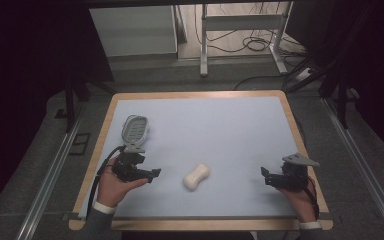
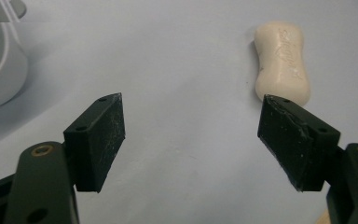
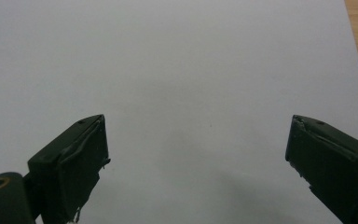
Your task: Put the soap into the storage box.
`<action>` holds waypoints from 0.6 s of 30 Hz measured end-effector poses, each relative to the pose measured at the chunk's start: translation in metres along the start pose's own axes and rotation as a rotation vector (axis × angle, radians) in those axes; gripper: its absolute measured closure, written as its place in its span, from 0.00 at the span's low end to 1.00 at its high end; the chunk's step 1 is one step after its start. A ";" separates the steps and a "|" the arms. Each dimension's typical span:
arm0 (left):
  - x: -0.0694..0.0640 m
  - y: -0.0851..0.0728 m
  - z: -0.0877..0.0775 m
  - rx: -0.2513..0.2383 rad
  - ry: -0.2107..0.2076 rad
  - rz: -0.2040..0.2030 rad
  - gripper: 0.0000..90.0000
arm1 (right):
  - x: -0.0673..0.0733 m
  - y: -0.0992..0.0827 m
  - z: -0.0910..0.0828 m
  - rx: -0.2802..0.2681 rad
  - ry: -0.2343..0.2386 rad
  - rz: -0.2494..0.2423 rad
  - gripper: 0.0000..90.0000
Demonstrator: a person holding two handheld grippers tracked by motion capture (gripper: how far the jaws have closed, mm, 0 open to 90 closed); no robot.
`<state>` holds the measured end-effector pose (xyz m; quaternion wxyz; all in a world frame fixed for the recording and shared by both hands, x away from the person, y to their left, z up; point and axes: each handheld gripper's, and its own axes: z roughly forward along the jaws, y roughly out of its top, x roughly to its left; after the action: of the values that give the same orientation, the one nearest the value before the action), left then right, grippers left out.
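A cream bar of soap (image 1: pixel 196 176) lies on the pale mat near the table's front middle. An oval grey soap dish (image 1: pixel 134 128) sits at the left. My left gripper (image 1: pixel 154 173) is held low between them, pointing right toward the soap, open with nothing between its jaws. In the left gripper view the soap (image 2: pixel 282 60) lies just beyond the right jaw of my left gripper (image 2: pixel 191 135) and the dish (image 2: pixel 0 65) is at the far left. My right gripper (image 1: pixel 265 175) hovers at the front right, open over bare mat (image 3: pixel 191 93), as its own view of my right gripper (image 3: pixel 196 158) shows.
The mat (image 1: pixel 205 125) covers a wooden-edged table (image 1: pixel 100 135). Beyond the far edge stand a white panel (image 1: pixel 135 30), a metal frame (image 1: pixel 240 25) and loose cables on the floor. Dark curtains hang on both sides.
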<state>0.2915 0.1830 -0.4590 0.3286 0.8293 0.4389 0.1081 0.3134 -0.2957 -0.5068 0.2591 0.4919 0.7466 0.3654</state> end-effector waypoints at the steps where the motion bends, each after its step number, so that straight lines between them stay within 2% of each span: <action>1: -0.002 0.001 0.002 0.001 -0.002 0.002 0.26 | 0.000 0.000 0.000 0.001 -0.003 0.000 0.06; 7: -0.012 0.009 0.010 0.027 -0.009 0.017 0.27 | 0.000 0.000 0.001 0.006 -0.002 -0.001 0.06; 9: -0.015 0.011 0.013 0.042 -0.010 0.035 0.27 | 0.000 -0.001 0.001 0.011 -0.011 0.002 0.06; 18: -0.022 0.016 0.022 0.054 -0.024 0.054 0.27 | -0.001 -0.001 0.001 0.007 -0.012 0.007 0.07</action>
<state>0.2994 0.1494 -0.4629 0.3082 0.8505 0.4153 0.0953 0.3137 -0.2963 -0.5078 0.2606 0.4975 0.7445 0.3609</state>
